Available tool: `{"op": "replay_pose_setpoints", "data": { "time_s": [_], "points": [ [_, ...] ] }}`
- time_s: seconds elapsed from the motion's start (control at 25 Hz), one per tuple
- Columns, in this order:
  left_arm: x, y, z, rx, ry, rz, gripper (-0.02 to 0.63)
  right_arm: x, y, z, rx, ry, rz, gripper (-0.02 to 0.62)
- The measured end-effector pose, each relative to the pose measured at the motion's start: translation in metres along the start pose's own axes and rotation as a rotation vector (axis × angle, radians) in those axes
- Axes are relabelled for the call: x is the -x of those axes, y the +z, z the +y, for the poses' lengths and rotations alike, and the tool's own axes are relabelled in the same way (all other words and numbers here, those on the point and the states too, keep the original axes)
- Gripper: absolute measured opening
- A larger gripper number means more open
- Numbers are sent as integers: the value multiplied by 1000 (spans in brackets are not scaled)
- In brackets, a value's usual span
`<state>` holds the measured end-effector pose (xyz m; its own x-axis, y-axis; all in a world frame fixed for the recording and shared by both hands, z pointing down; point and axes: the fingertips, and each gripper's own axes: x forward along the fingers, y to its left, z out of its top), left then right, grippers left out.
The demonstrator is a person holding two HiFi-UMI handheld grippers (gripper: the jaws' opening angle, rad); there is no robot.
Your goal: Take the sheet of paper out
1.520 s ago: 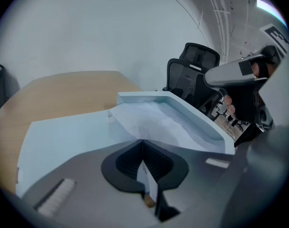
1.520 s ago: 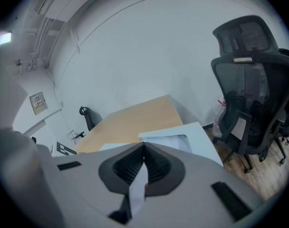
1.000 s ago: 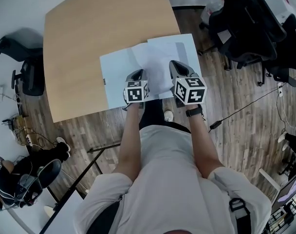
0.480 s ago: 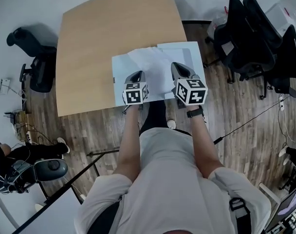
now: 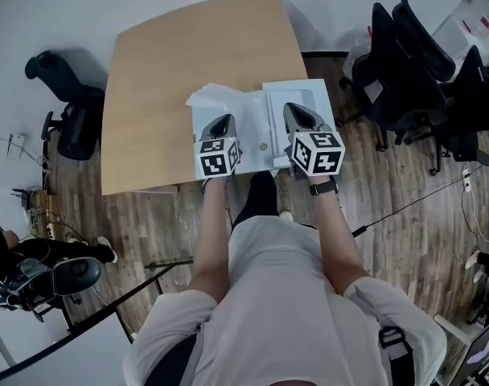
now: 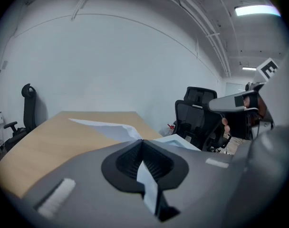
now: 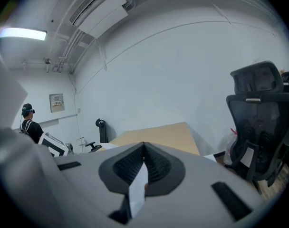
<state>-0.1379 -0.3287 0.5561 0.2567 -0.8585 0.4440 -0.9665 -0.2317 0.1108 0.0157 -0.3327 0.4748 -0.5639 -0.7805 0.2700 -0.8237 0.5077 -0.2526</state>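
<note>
In the head view a white sheet of paper (image 5: pixel 219 103) rises rumpled off the near edge of the wooden table (image 5: pixel 172 63). My left gripper (image 5: pixel 223 124) is shut on its near edge. In the left gripper view the sheet (image 6: pixel 109 127) runs forward from the closed gripper (image 6: pixel 142 142). Beside it lies a pale plastic folder (image 5: pixel 297 96) with a small round button on its inner face. My right gripper (image 5: pixel 297 112) is shut on the folder's near edge. A white strip of that edge (image 7: pixel 137 189) shows pinched in the right gripper (image 7: pixel 143 147).
Black office chairs (image 5: pixel 409 79) stand right of the table, with another chair (image 5: pixel 67 111) at its left. A cable (image 5: pixel 405 199) crosses the wooden floor. A person with a headset (image 5: pixel 7 264) sits at lower left. The table's far half is bare wood.
Both grippers have risen with their holds. The sheet on the left has lifted and crumpled away from the folder, which now shows its inner face.
</note>
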Motion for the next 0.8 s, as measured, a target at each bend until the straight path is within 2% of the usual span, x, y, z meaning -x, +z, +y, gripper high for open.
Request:
{"op": "replay_pose_setpoints", "data": {
  "time_s": [0.44, 0.64, 0.8],
  "points": [
    [35, 88, -54, -73, -68, -193, 9, 49, 56, 1, 57, -31, -140, 11],
    [66, 140, -81, -113, -84, -325, 9, 81, 102, 8, 141, -59, -241, 11],
    [92, 168, -98, -145, -85, -407, 9, 103, 125, 13, 179, -80, -297, 11]
  ]
}}
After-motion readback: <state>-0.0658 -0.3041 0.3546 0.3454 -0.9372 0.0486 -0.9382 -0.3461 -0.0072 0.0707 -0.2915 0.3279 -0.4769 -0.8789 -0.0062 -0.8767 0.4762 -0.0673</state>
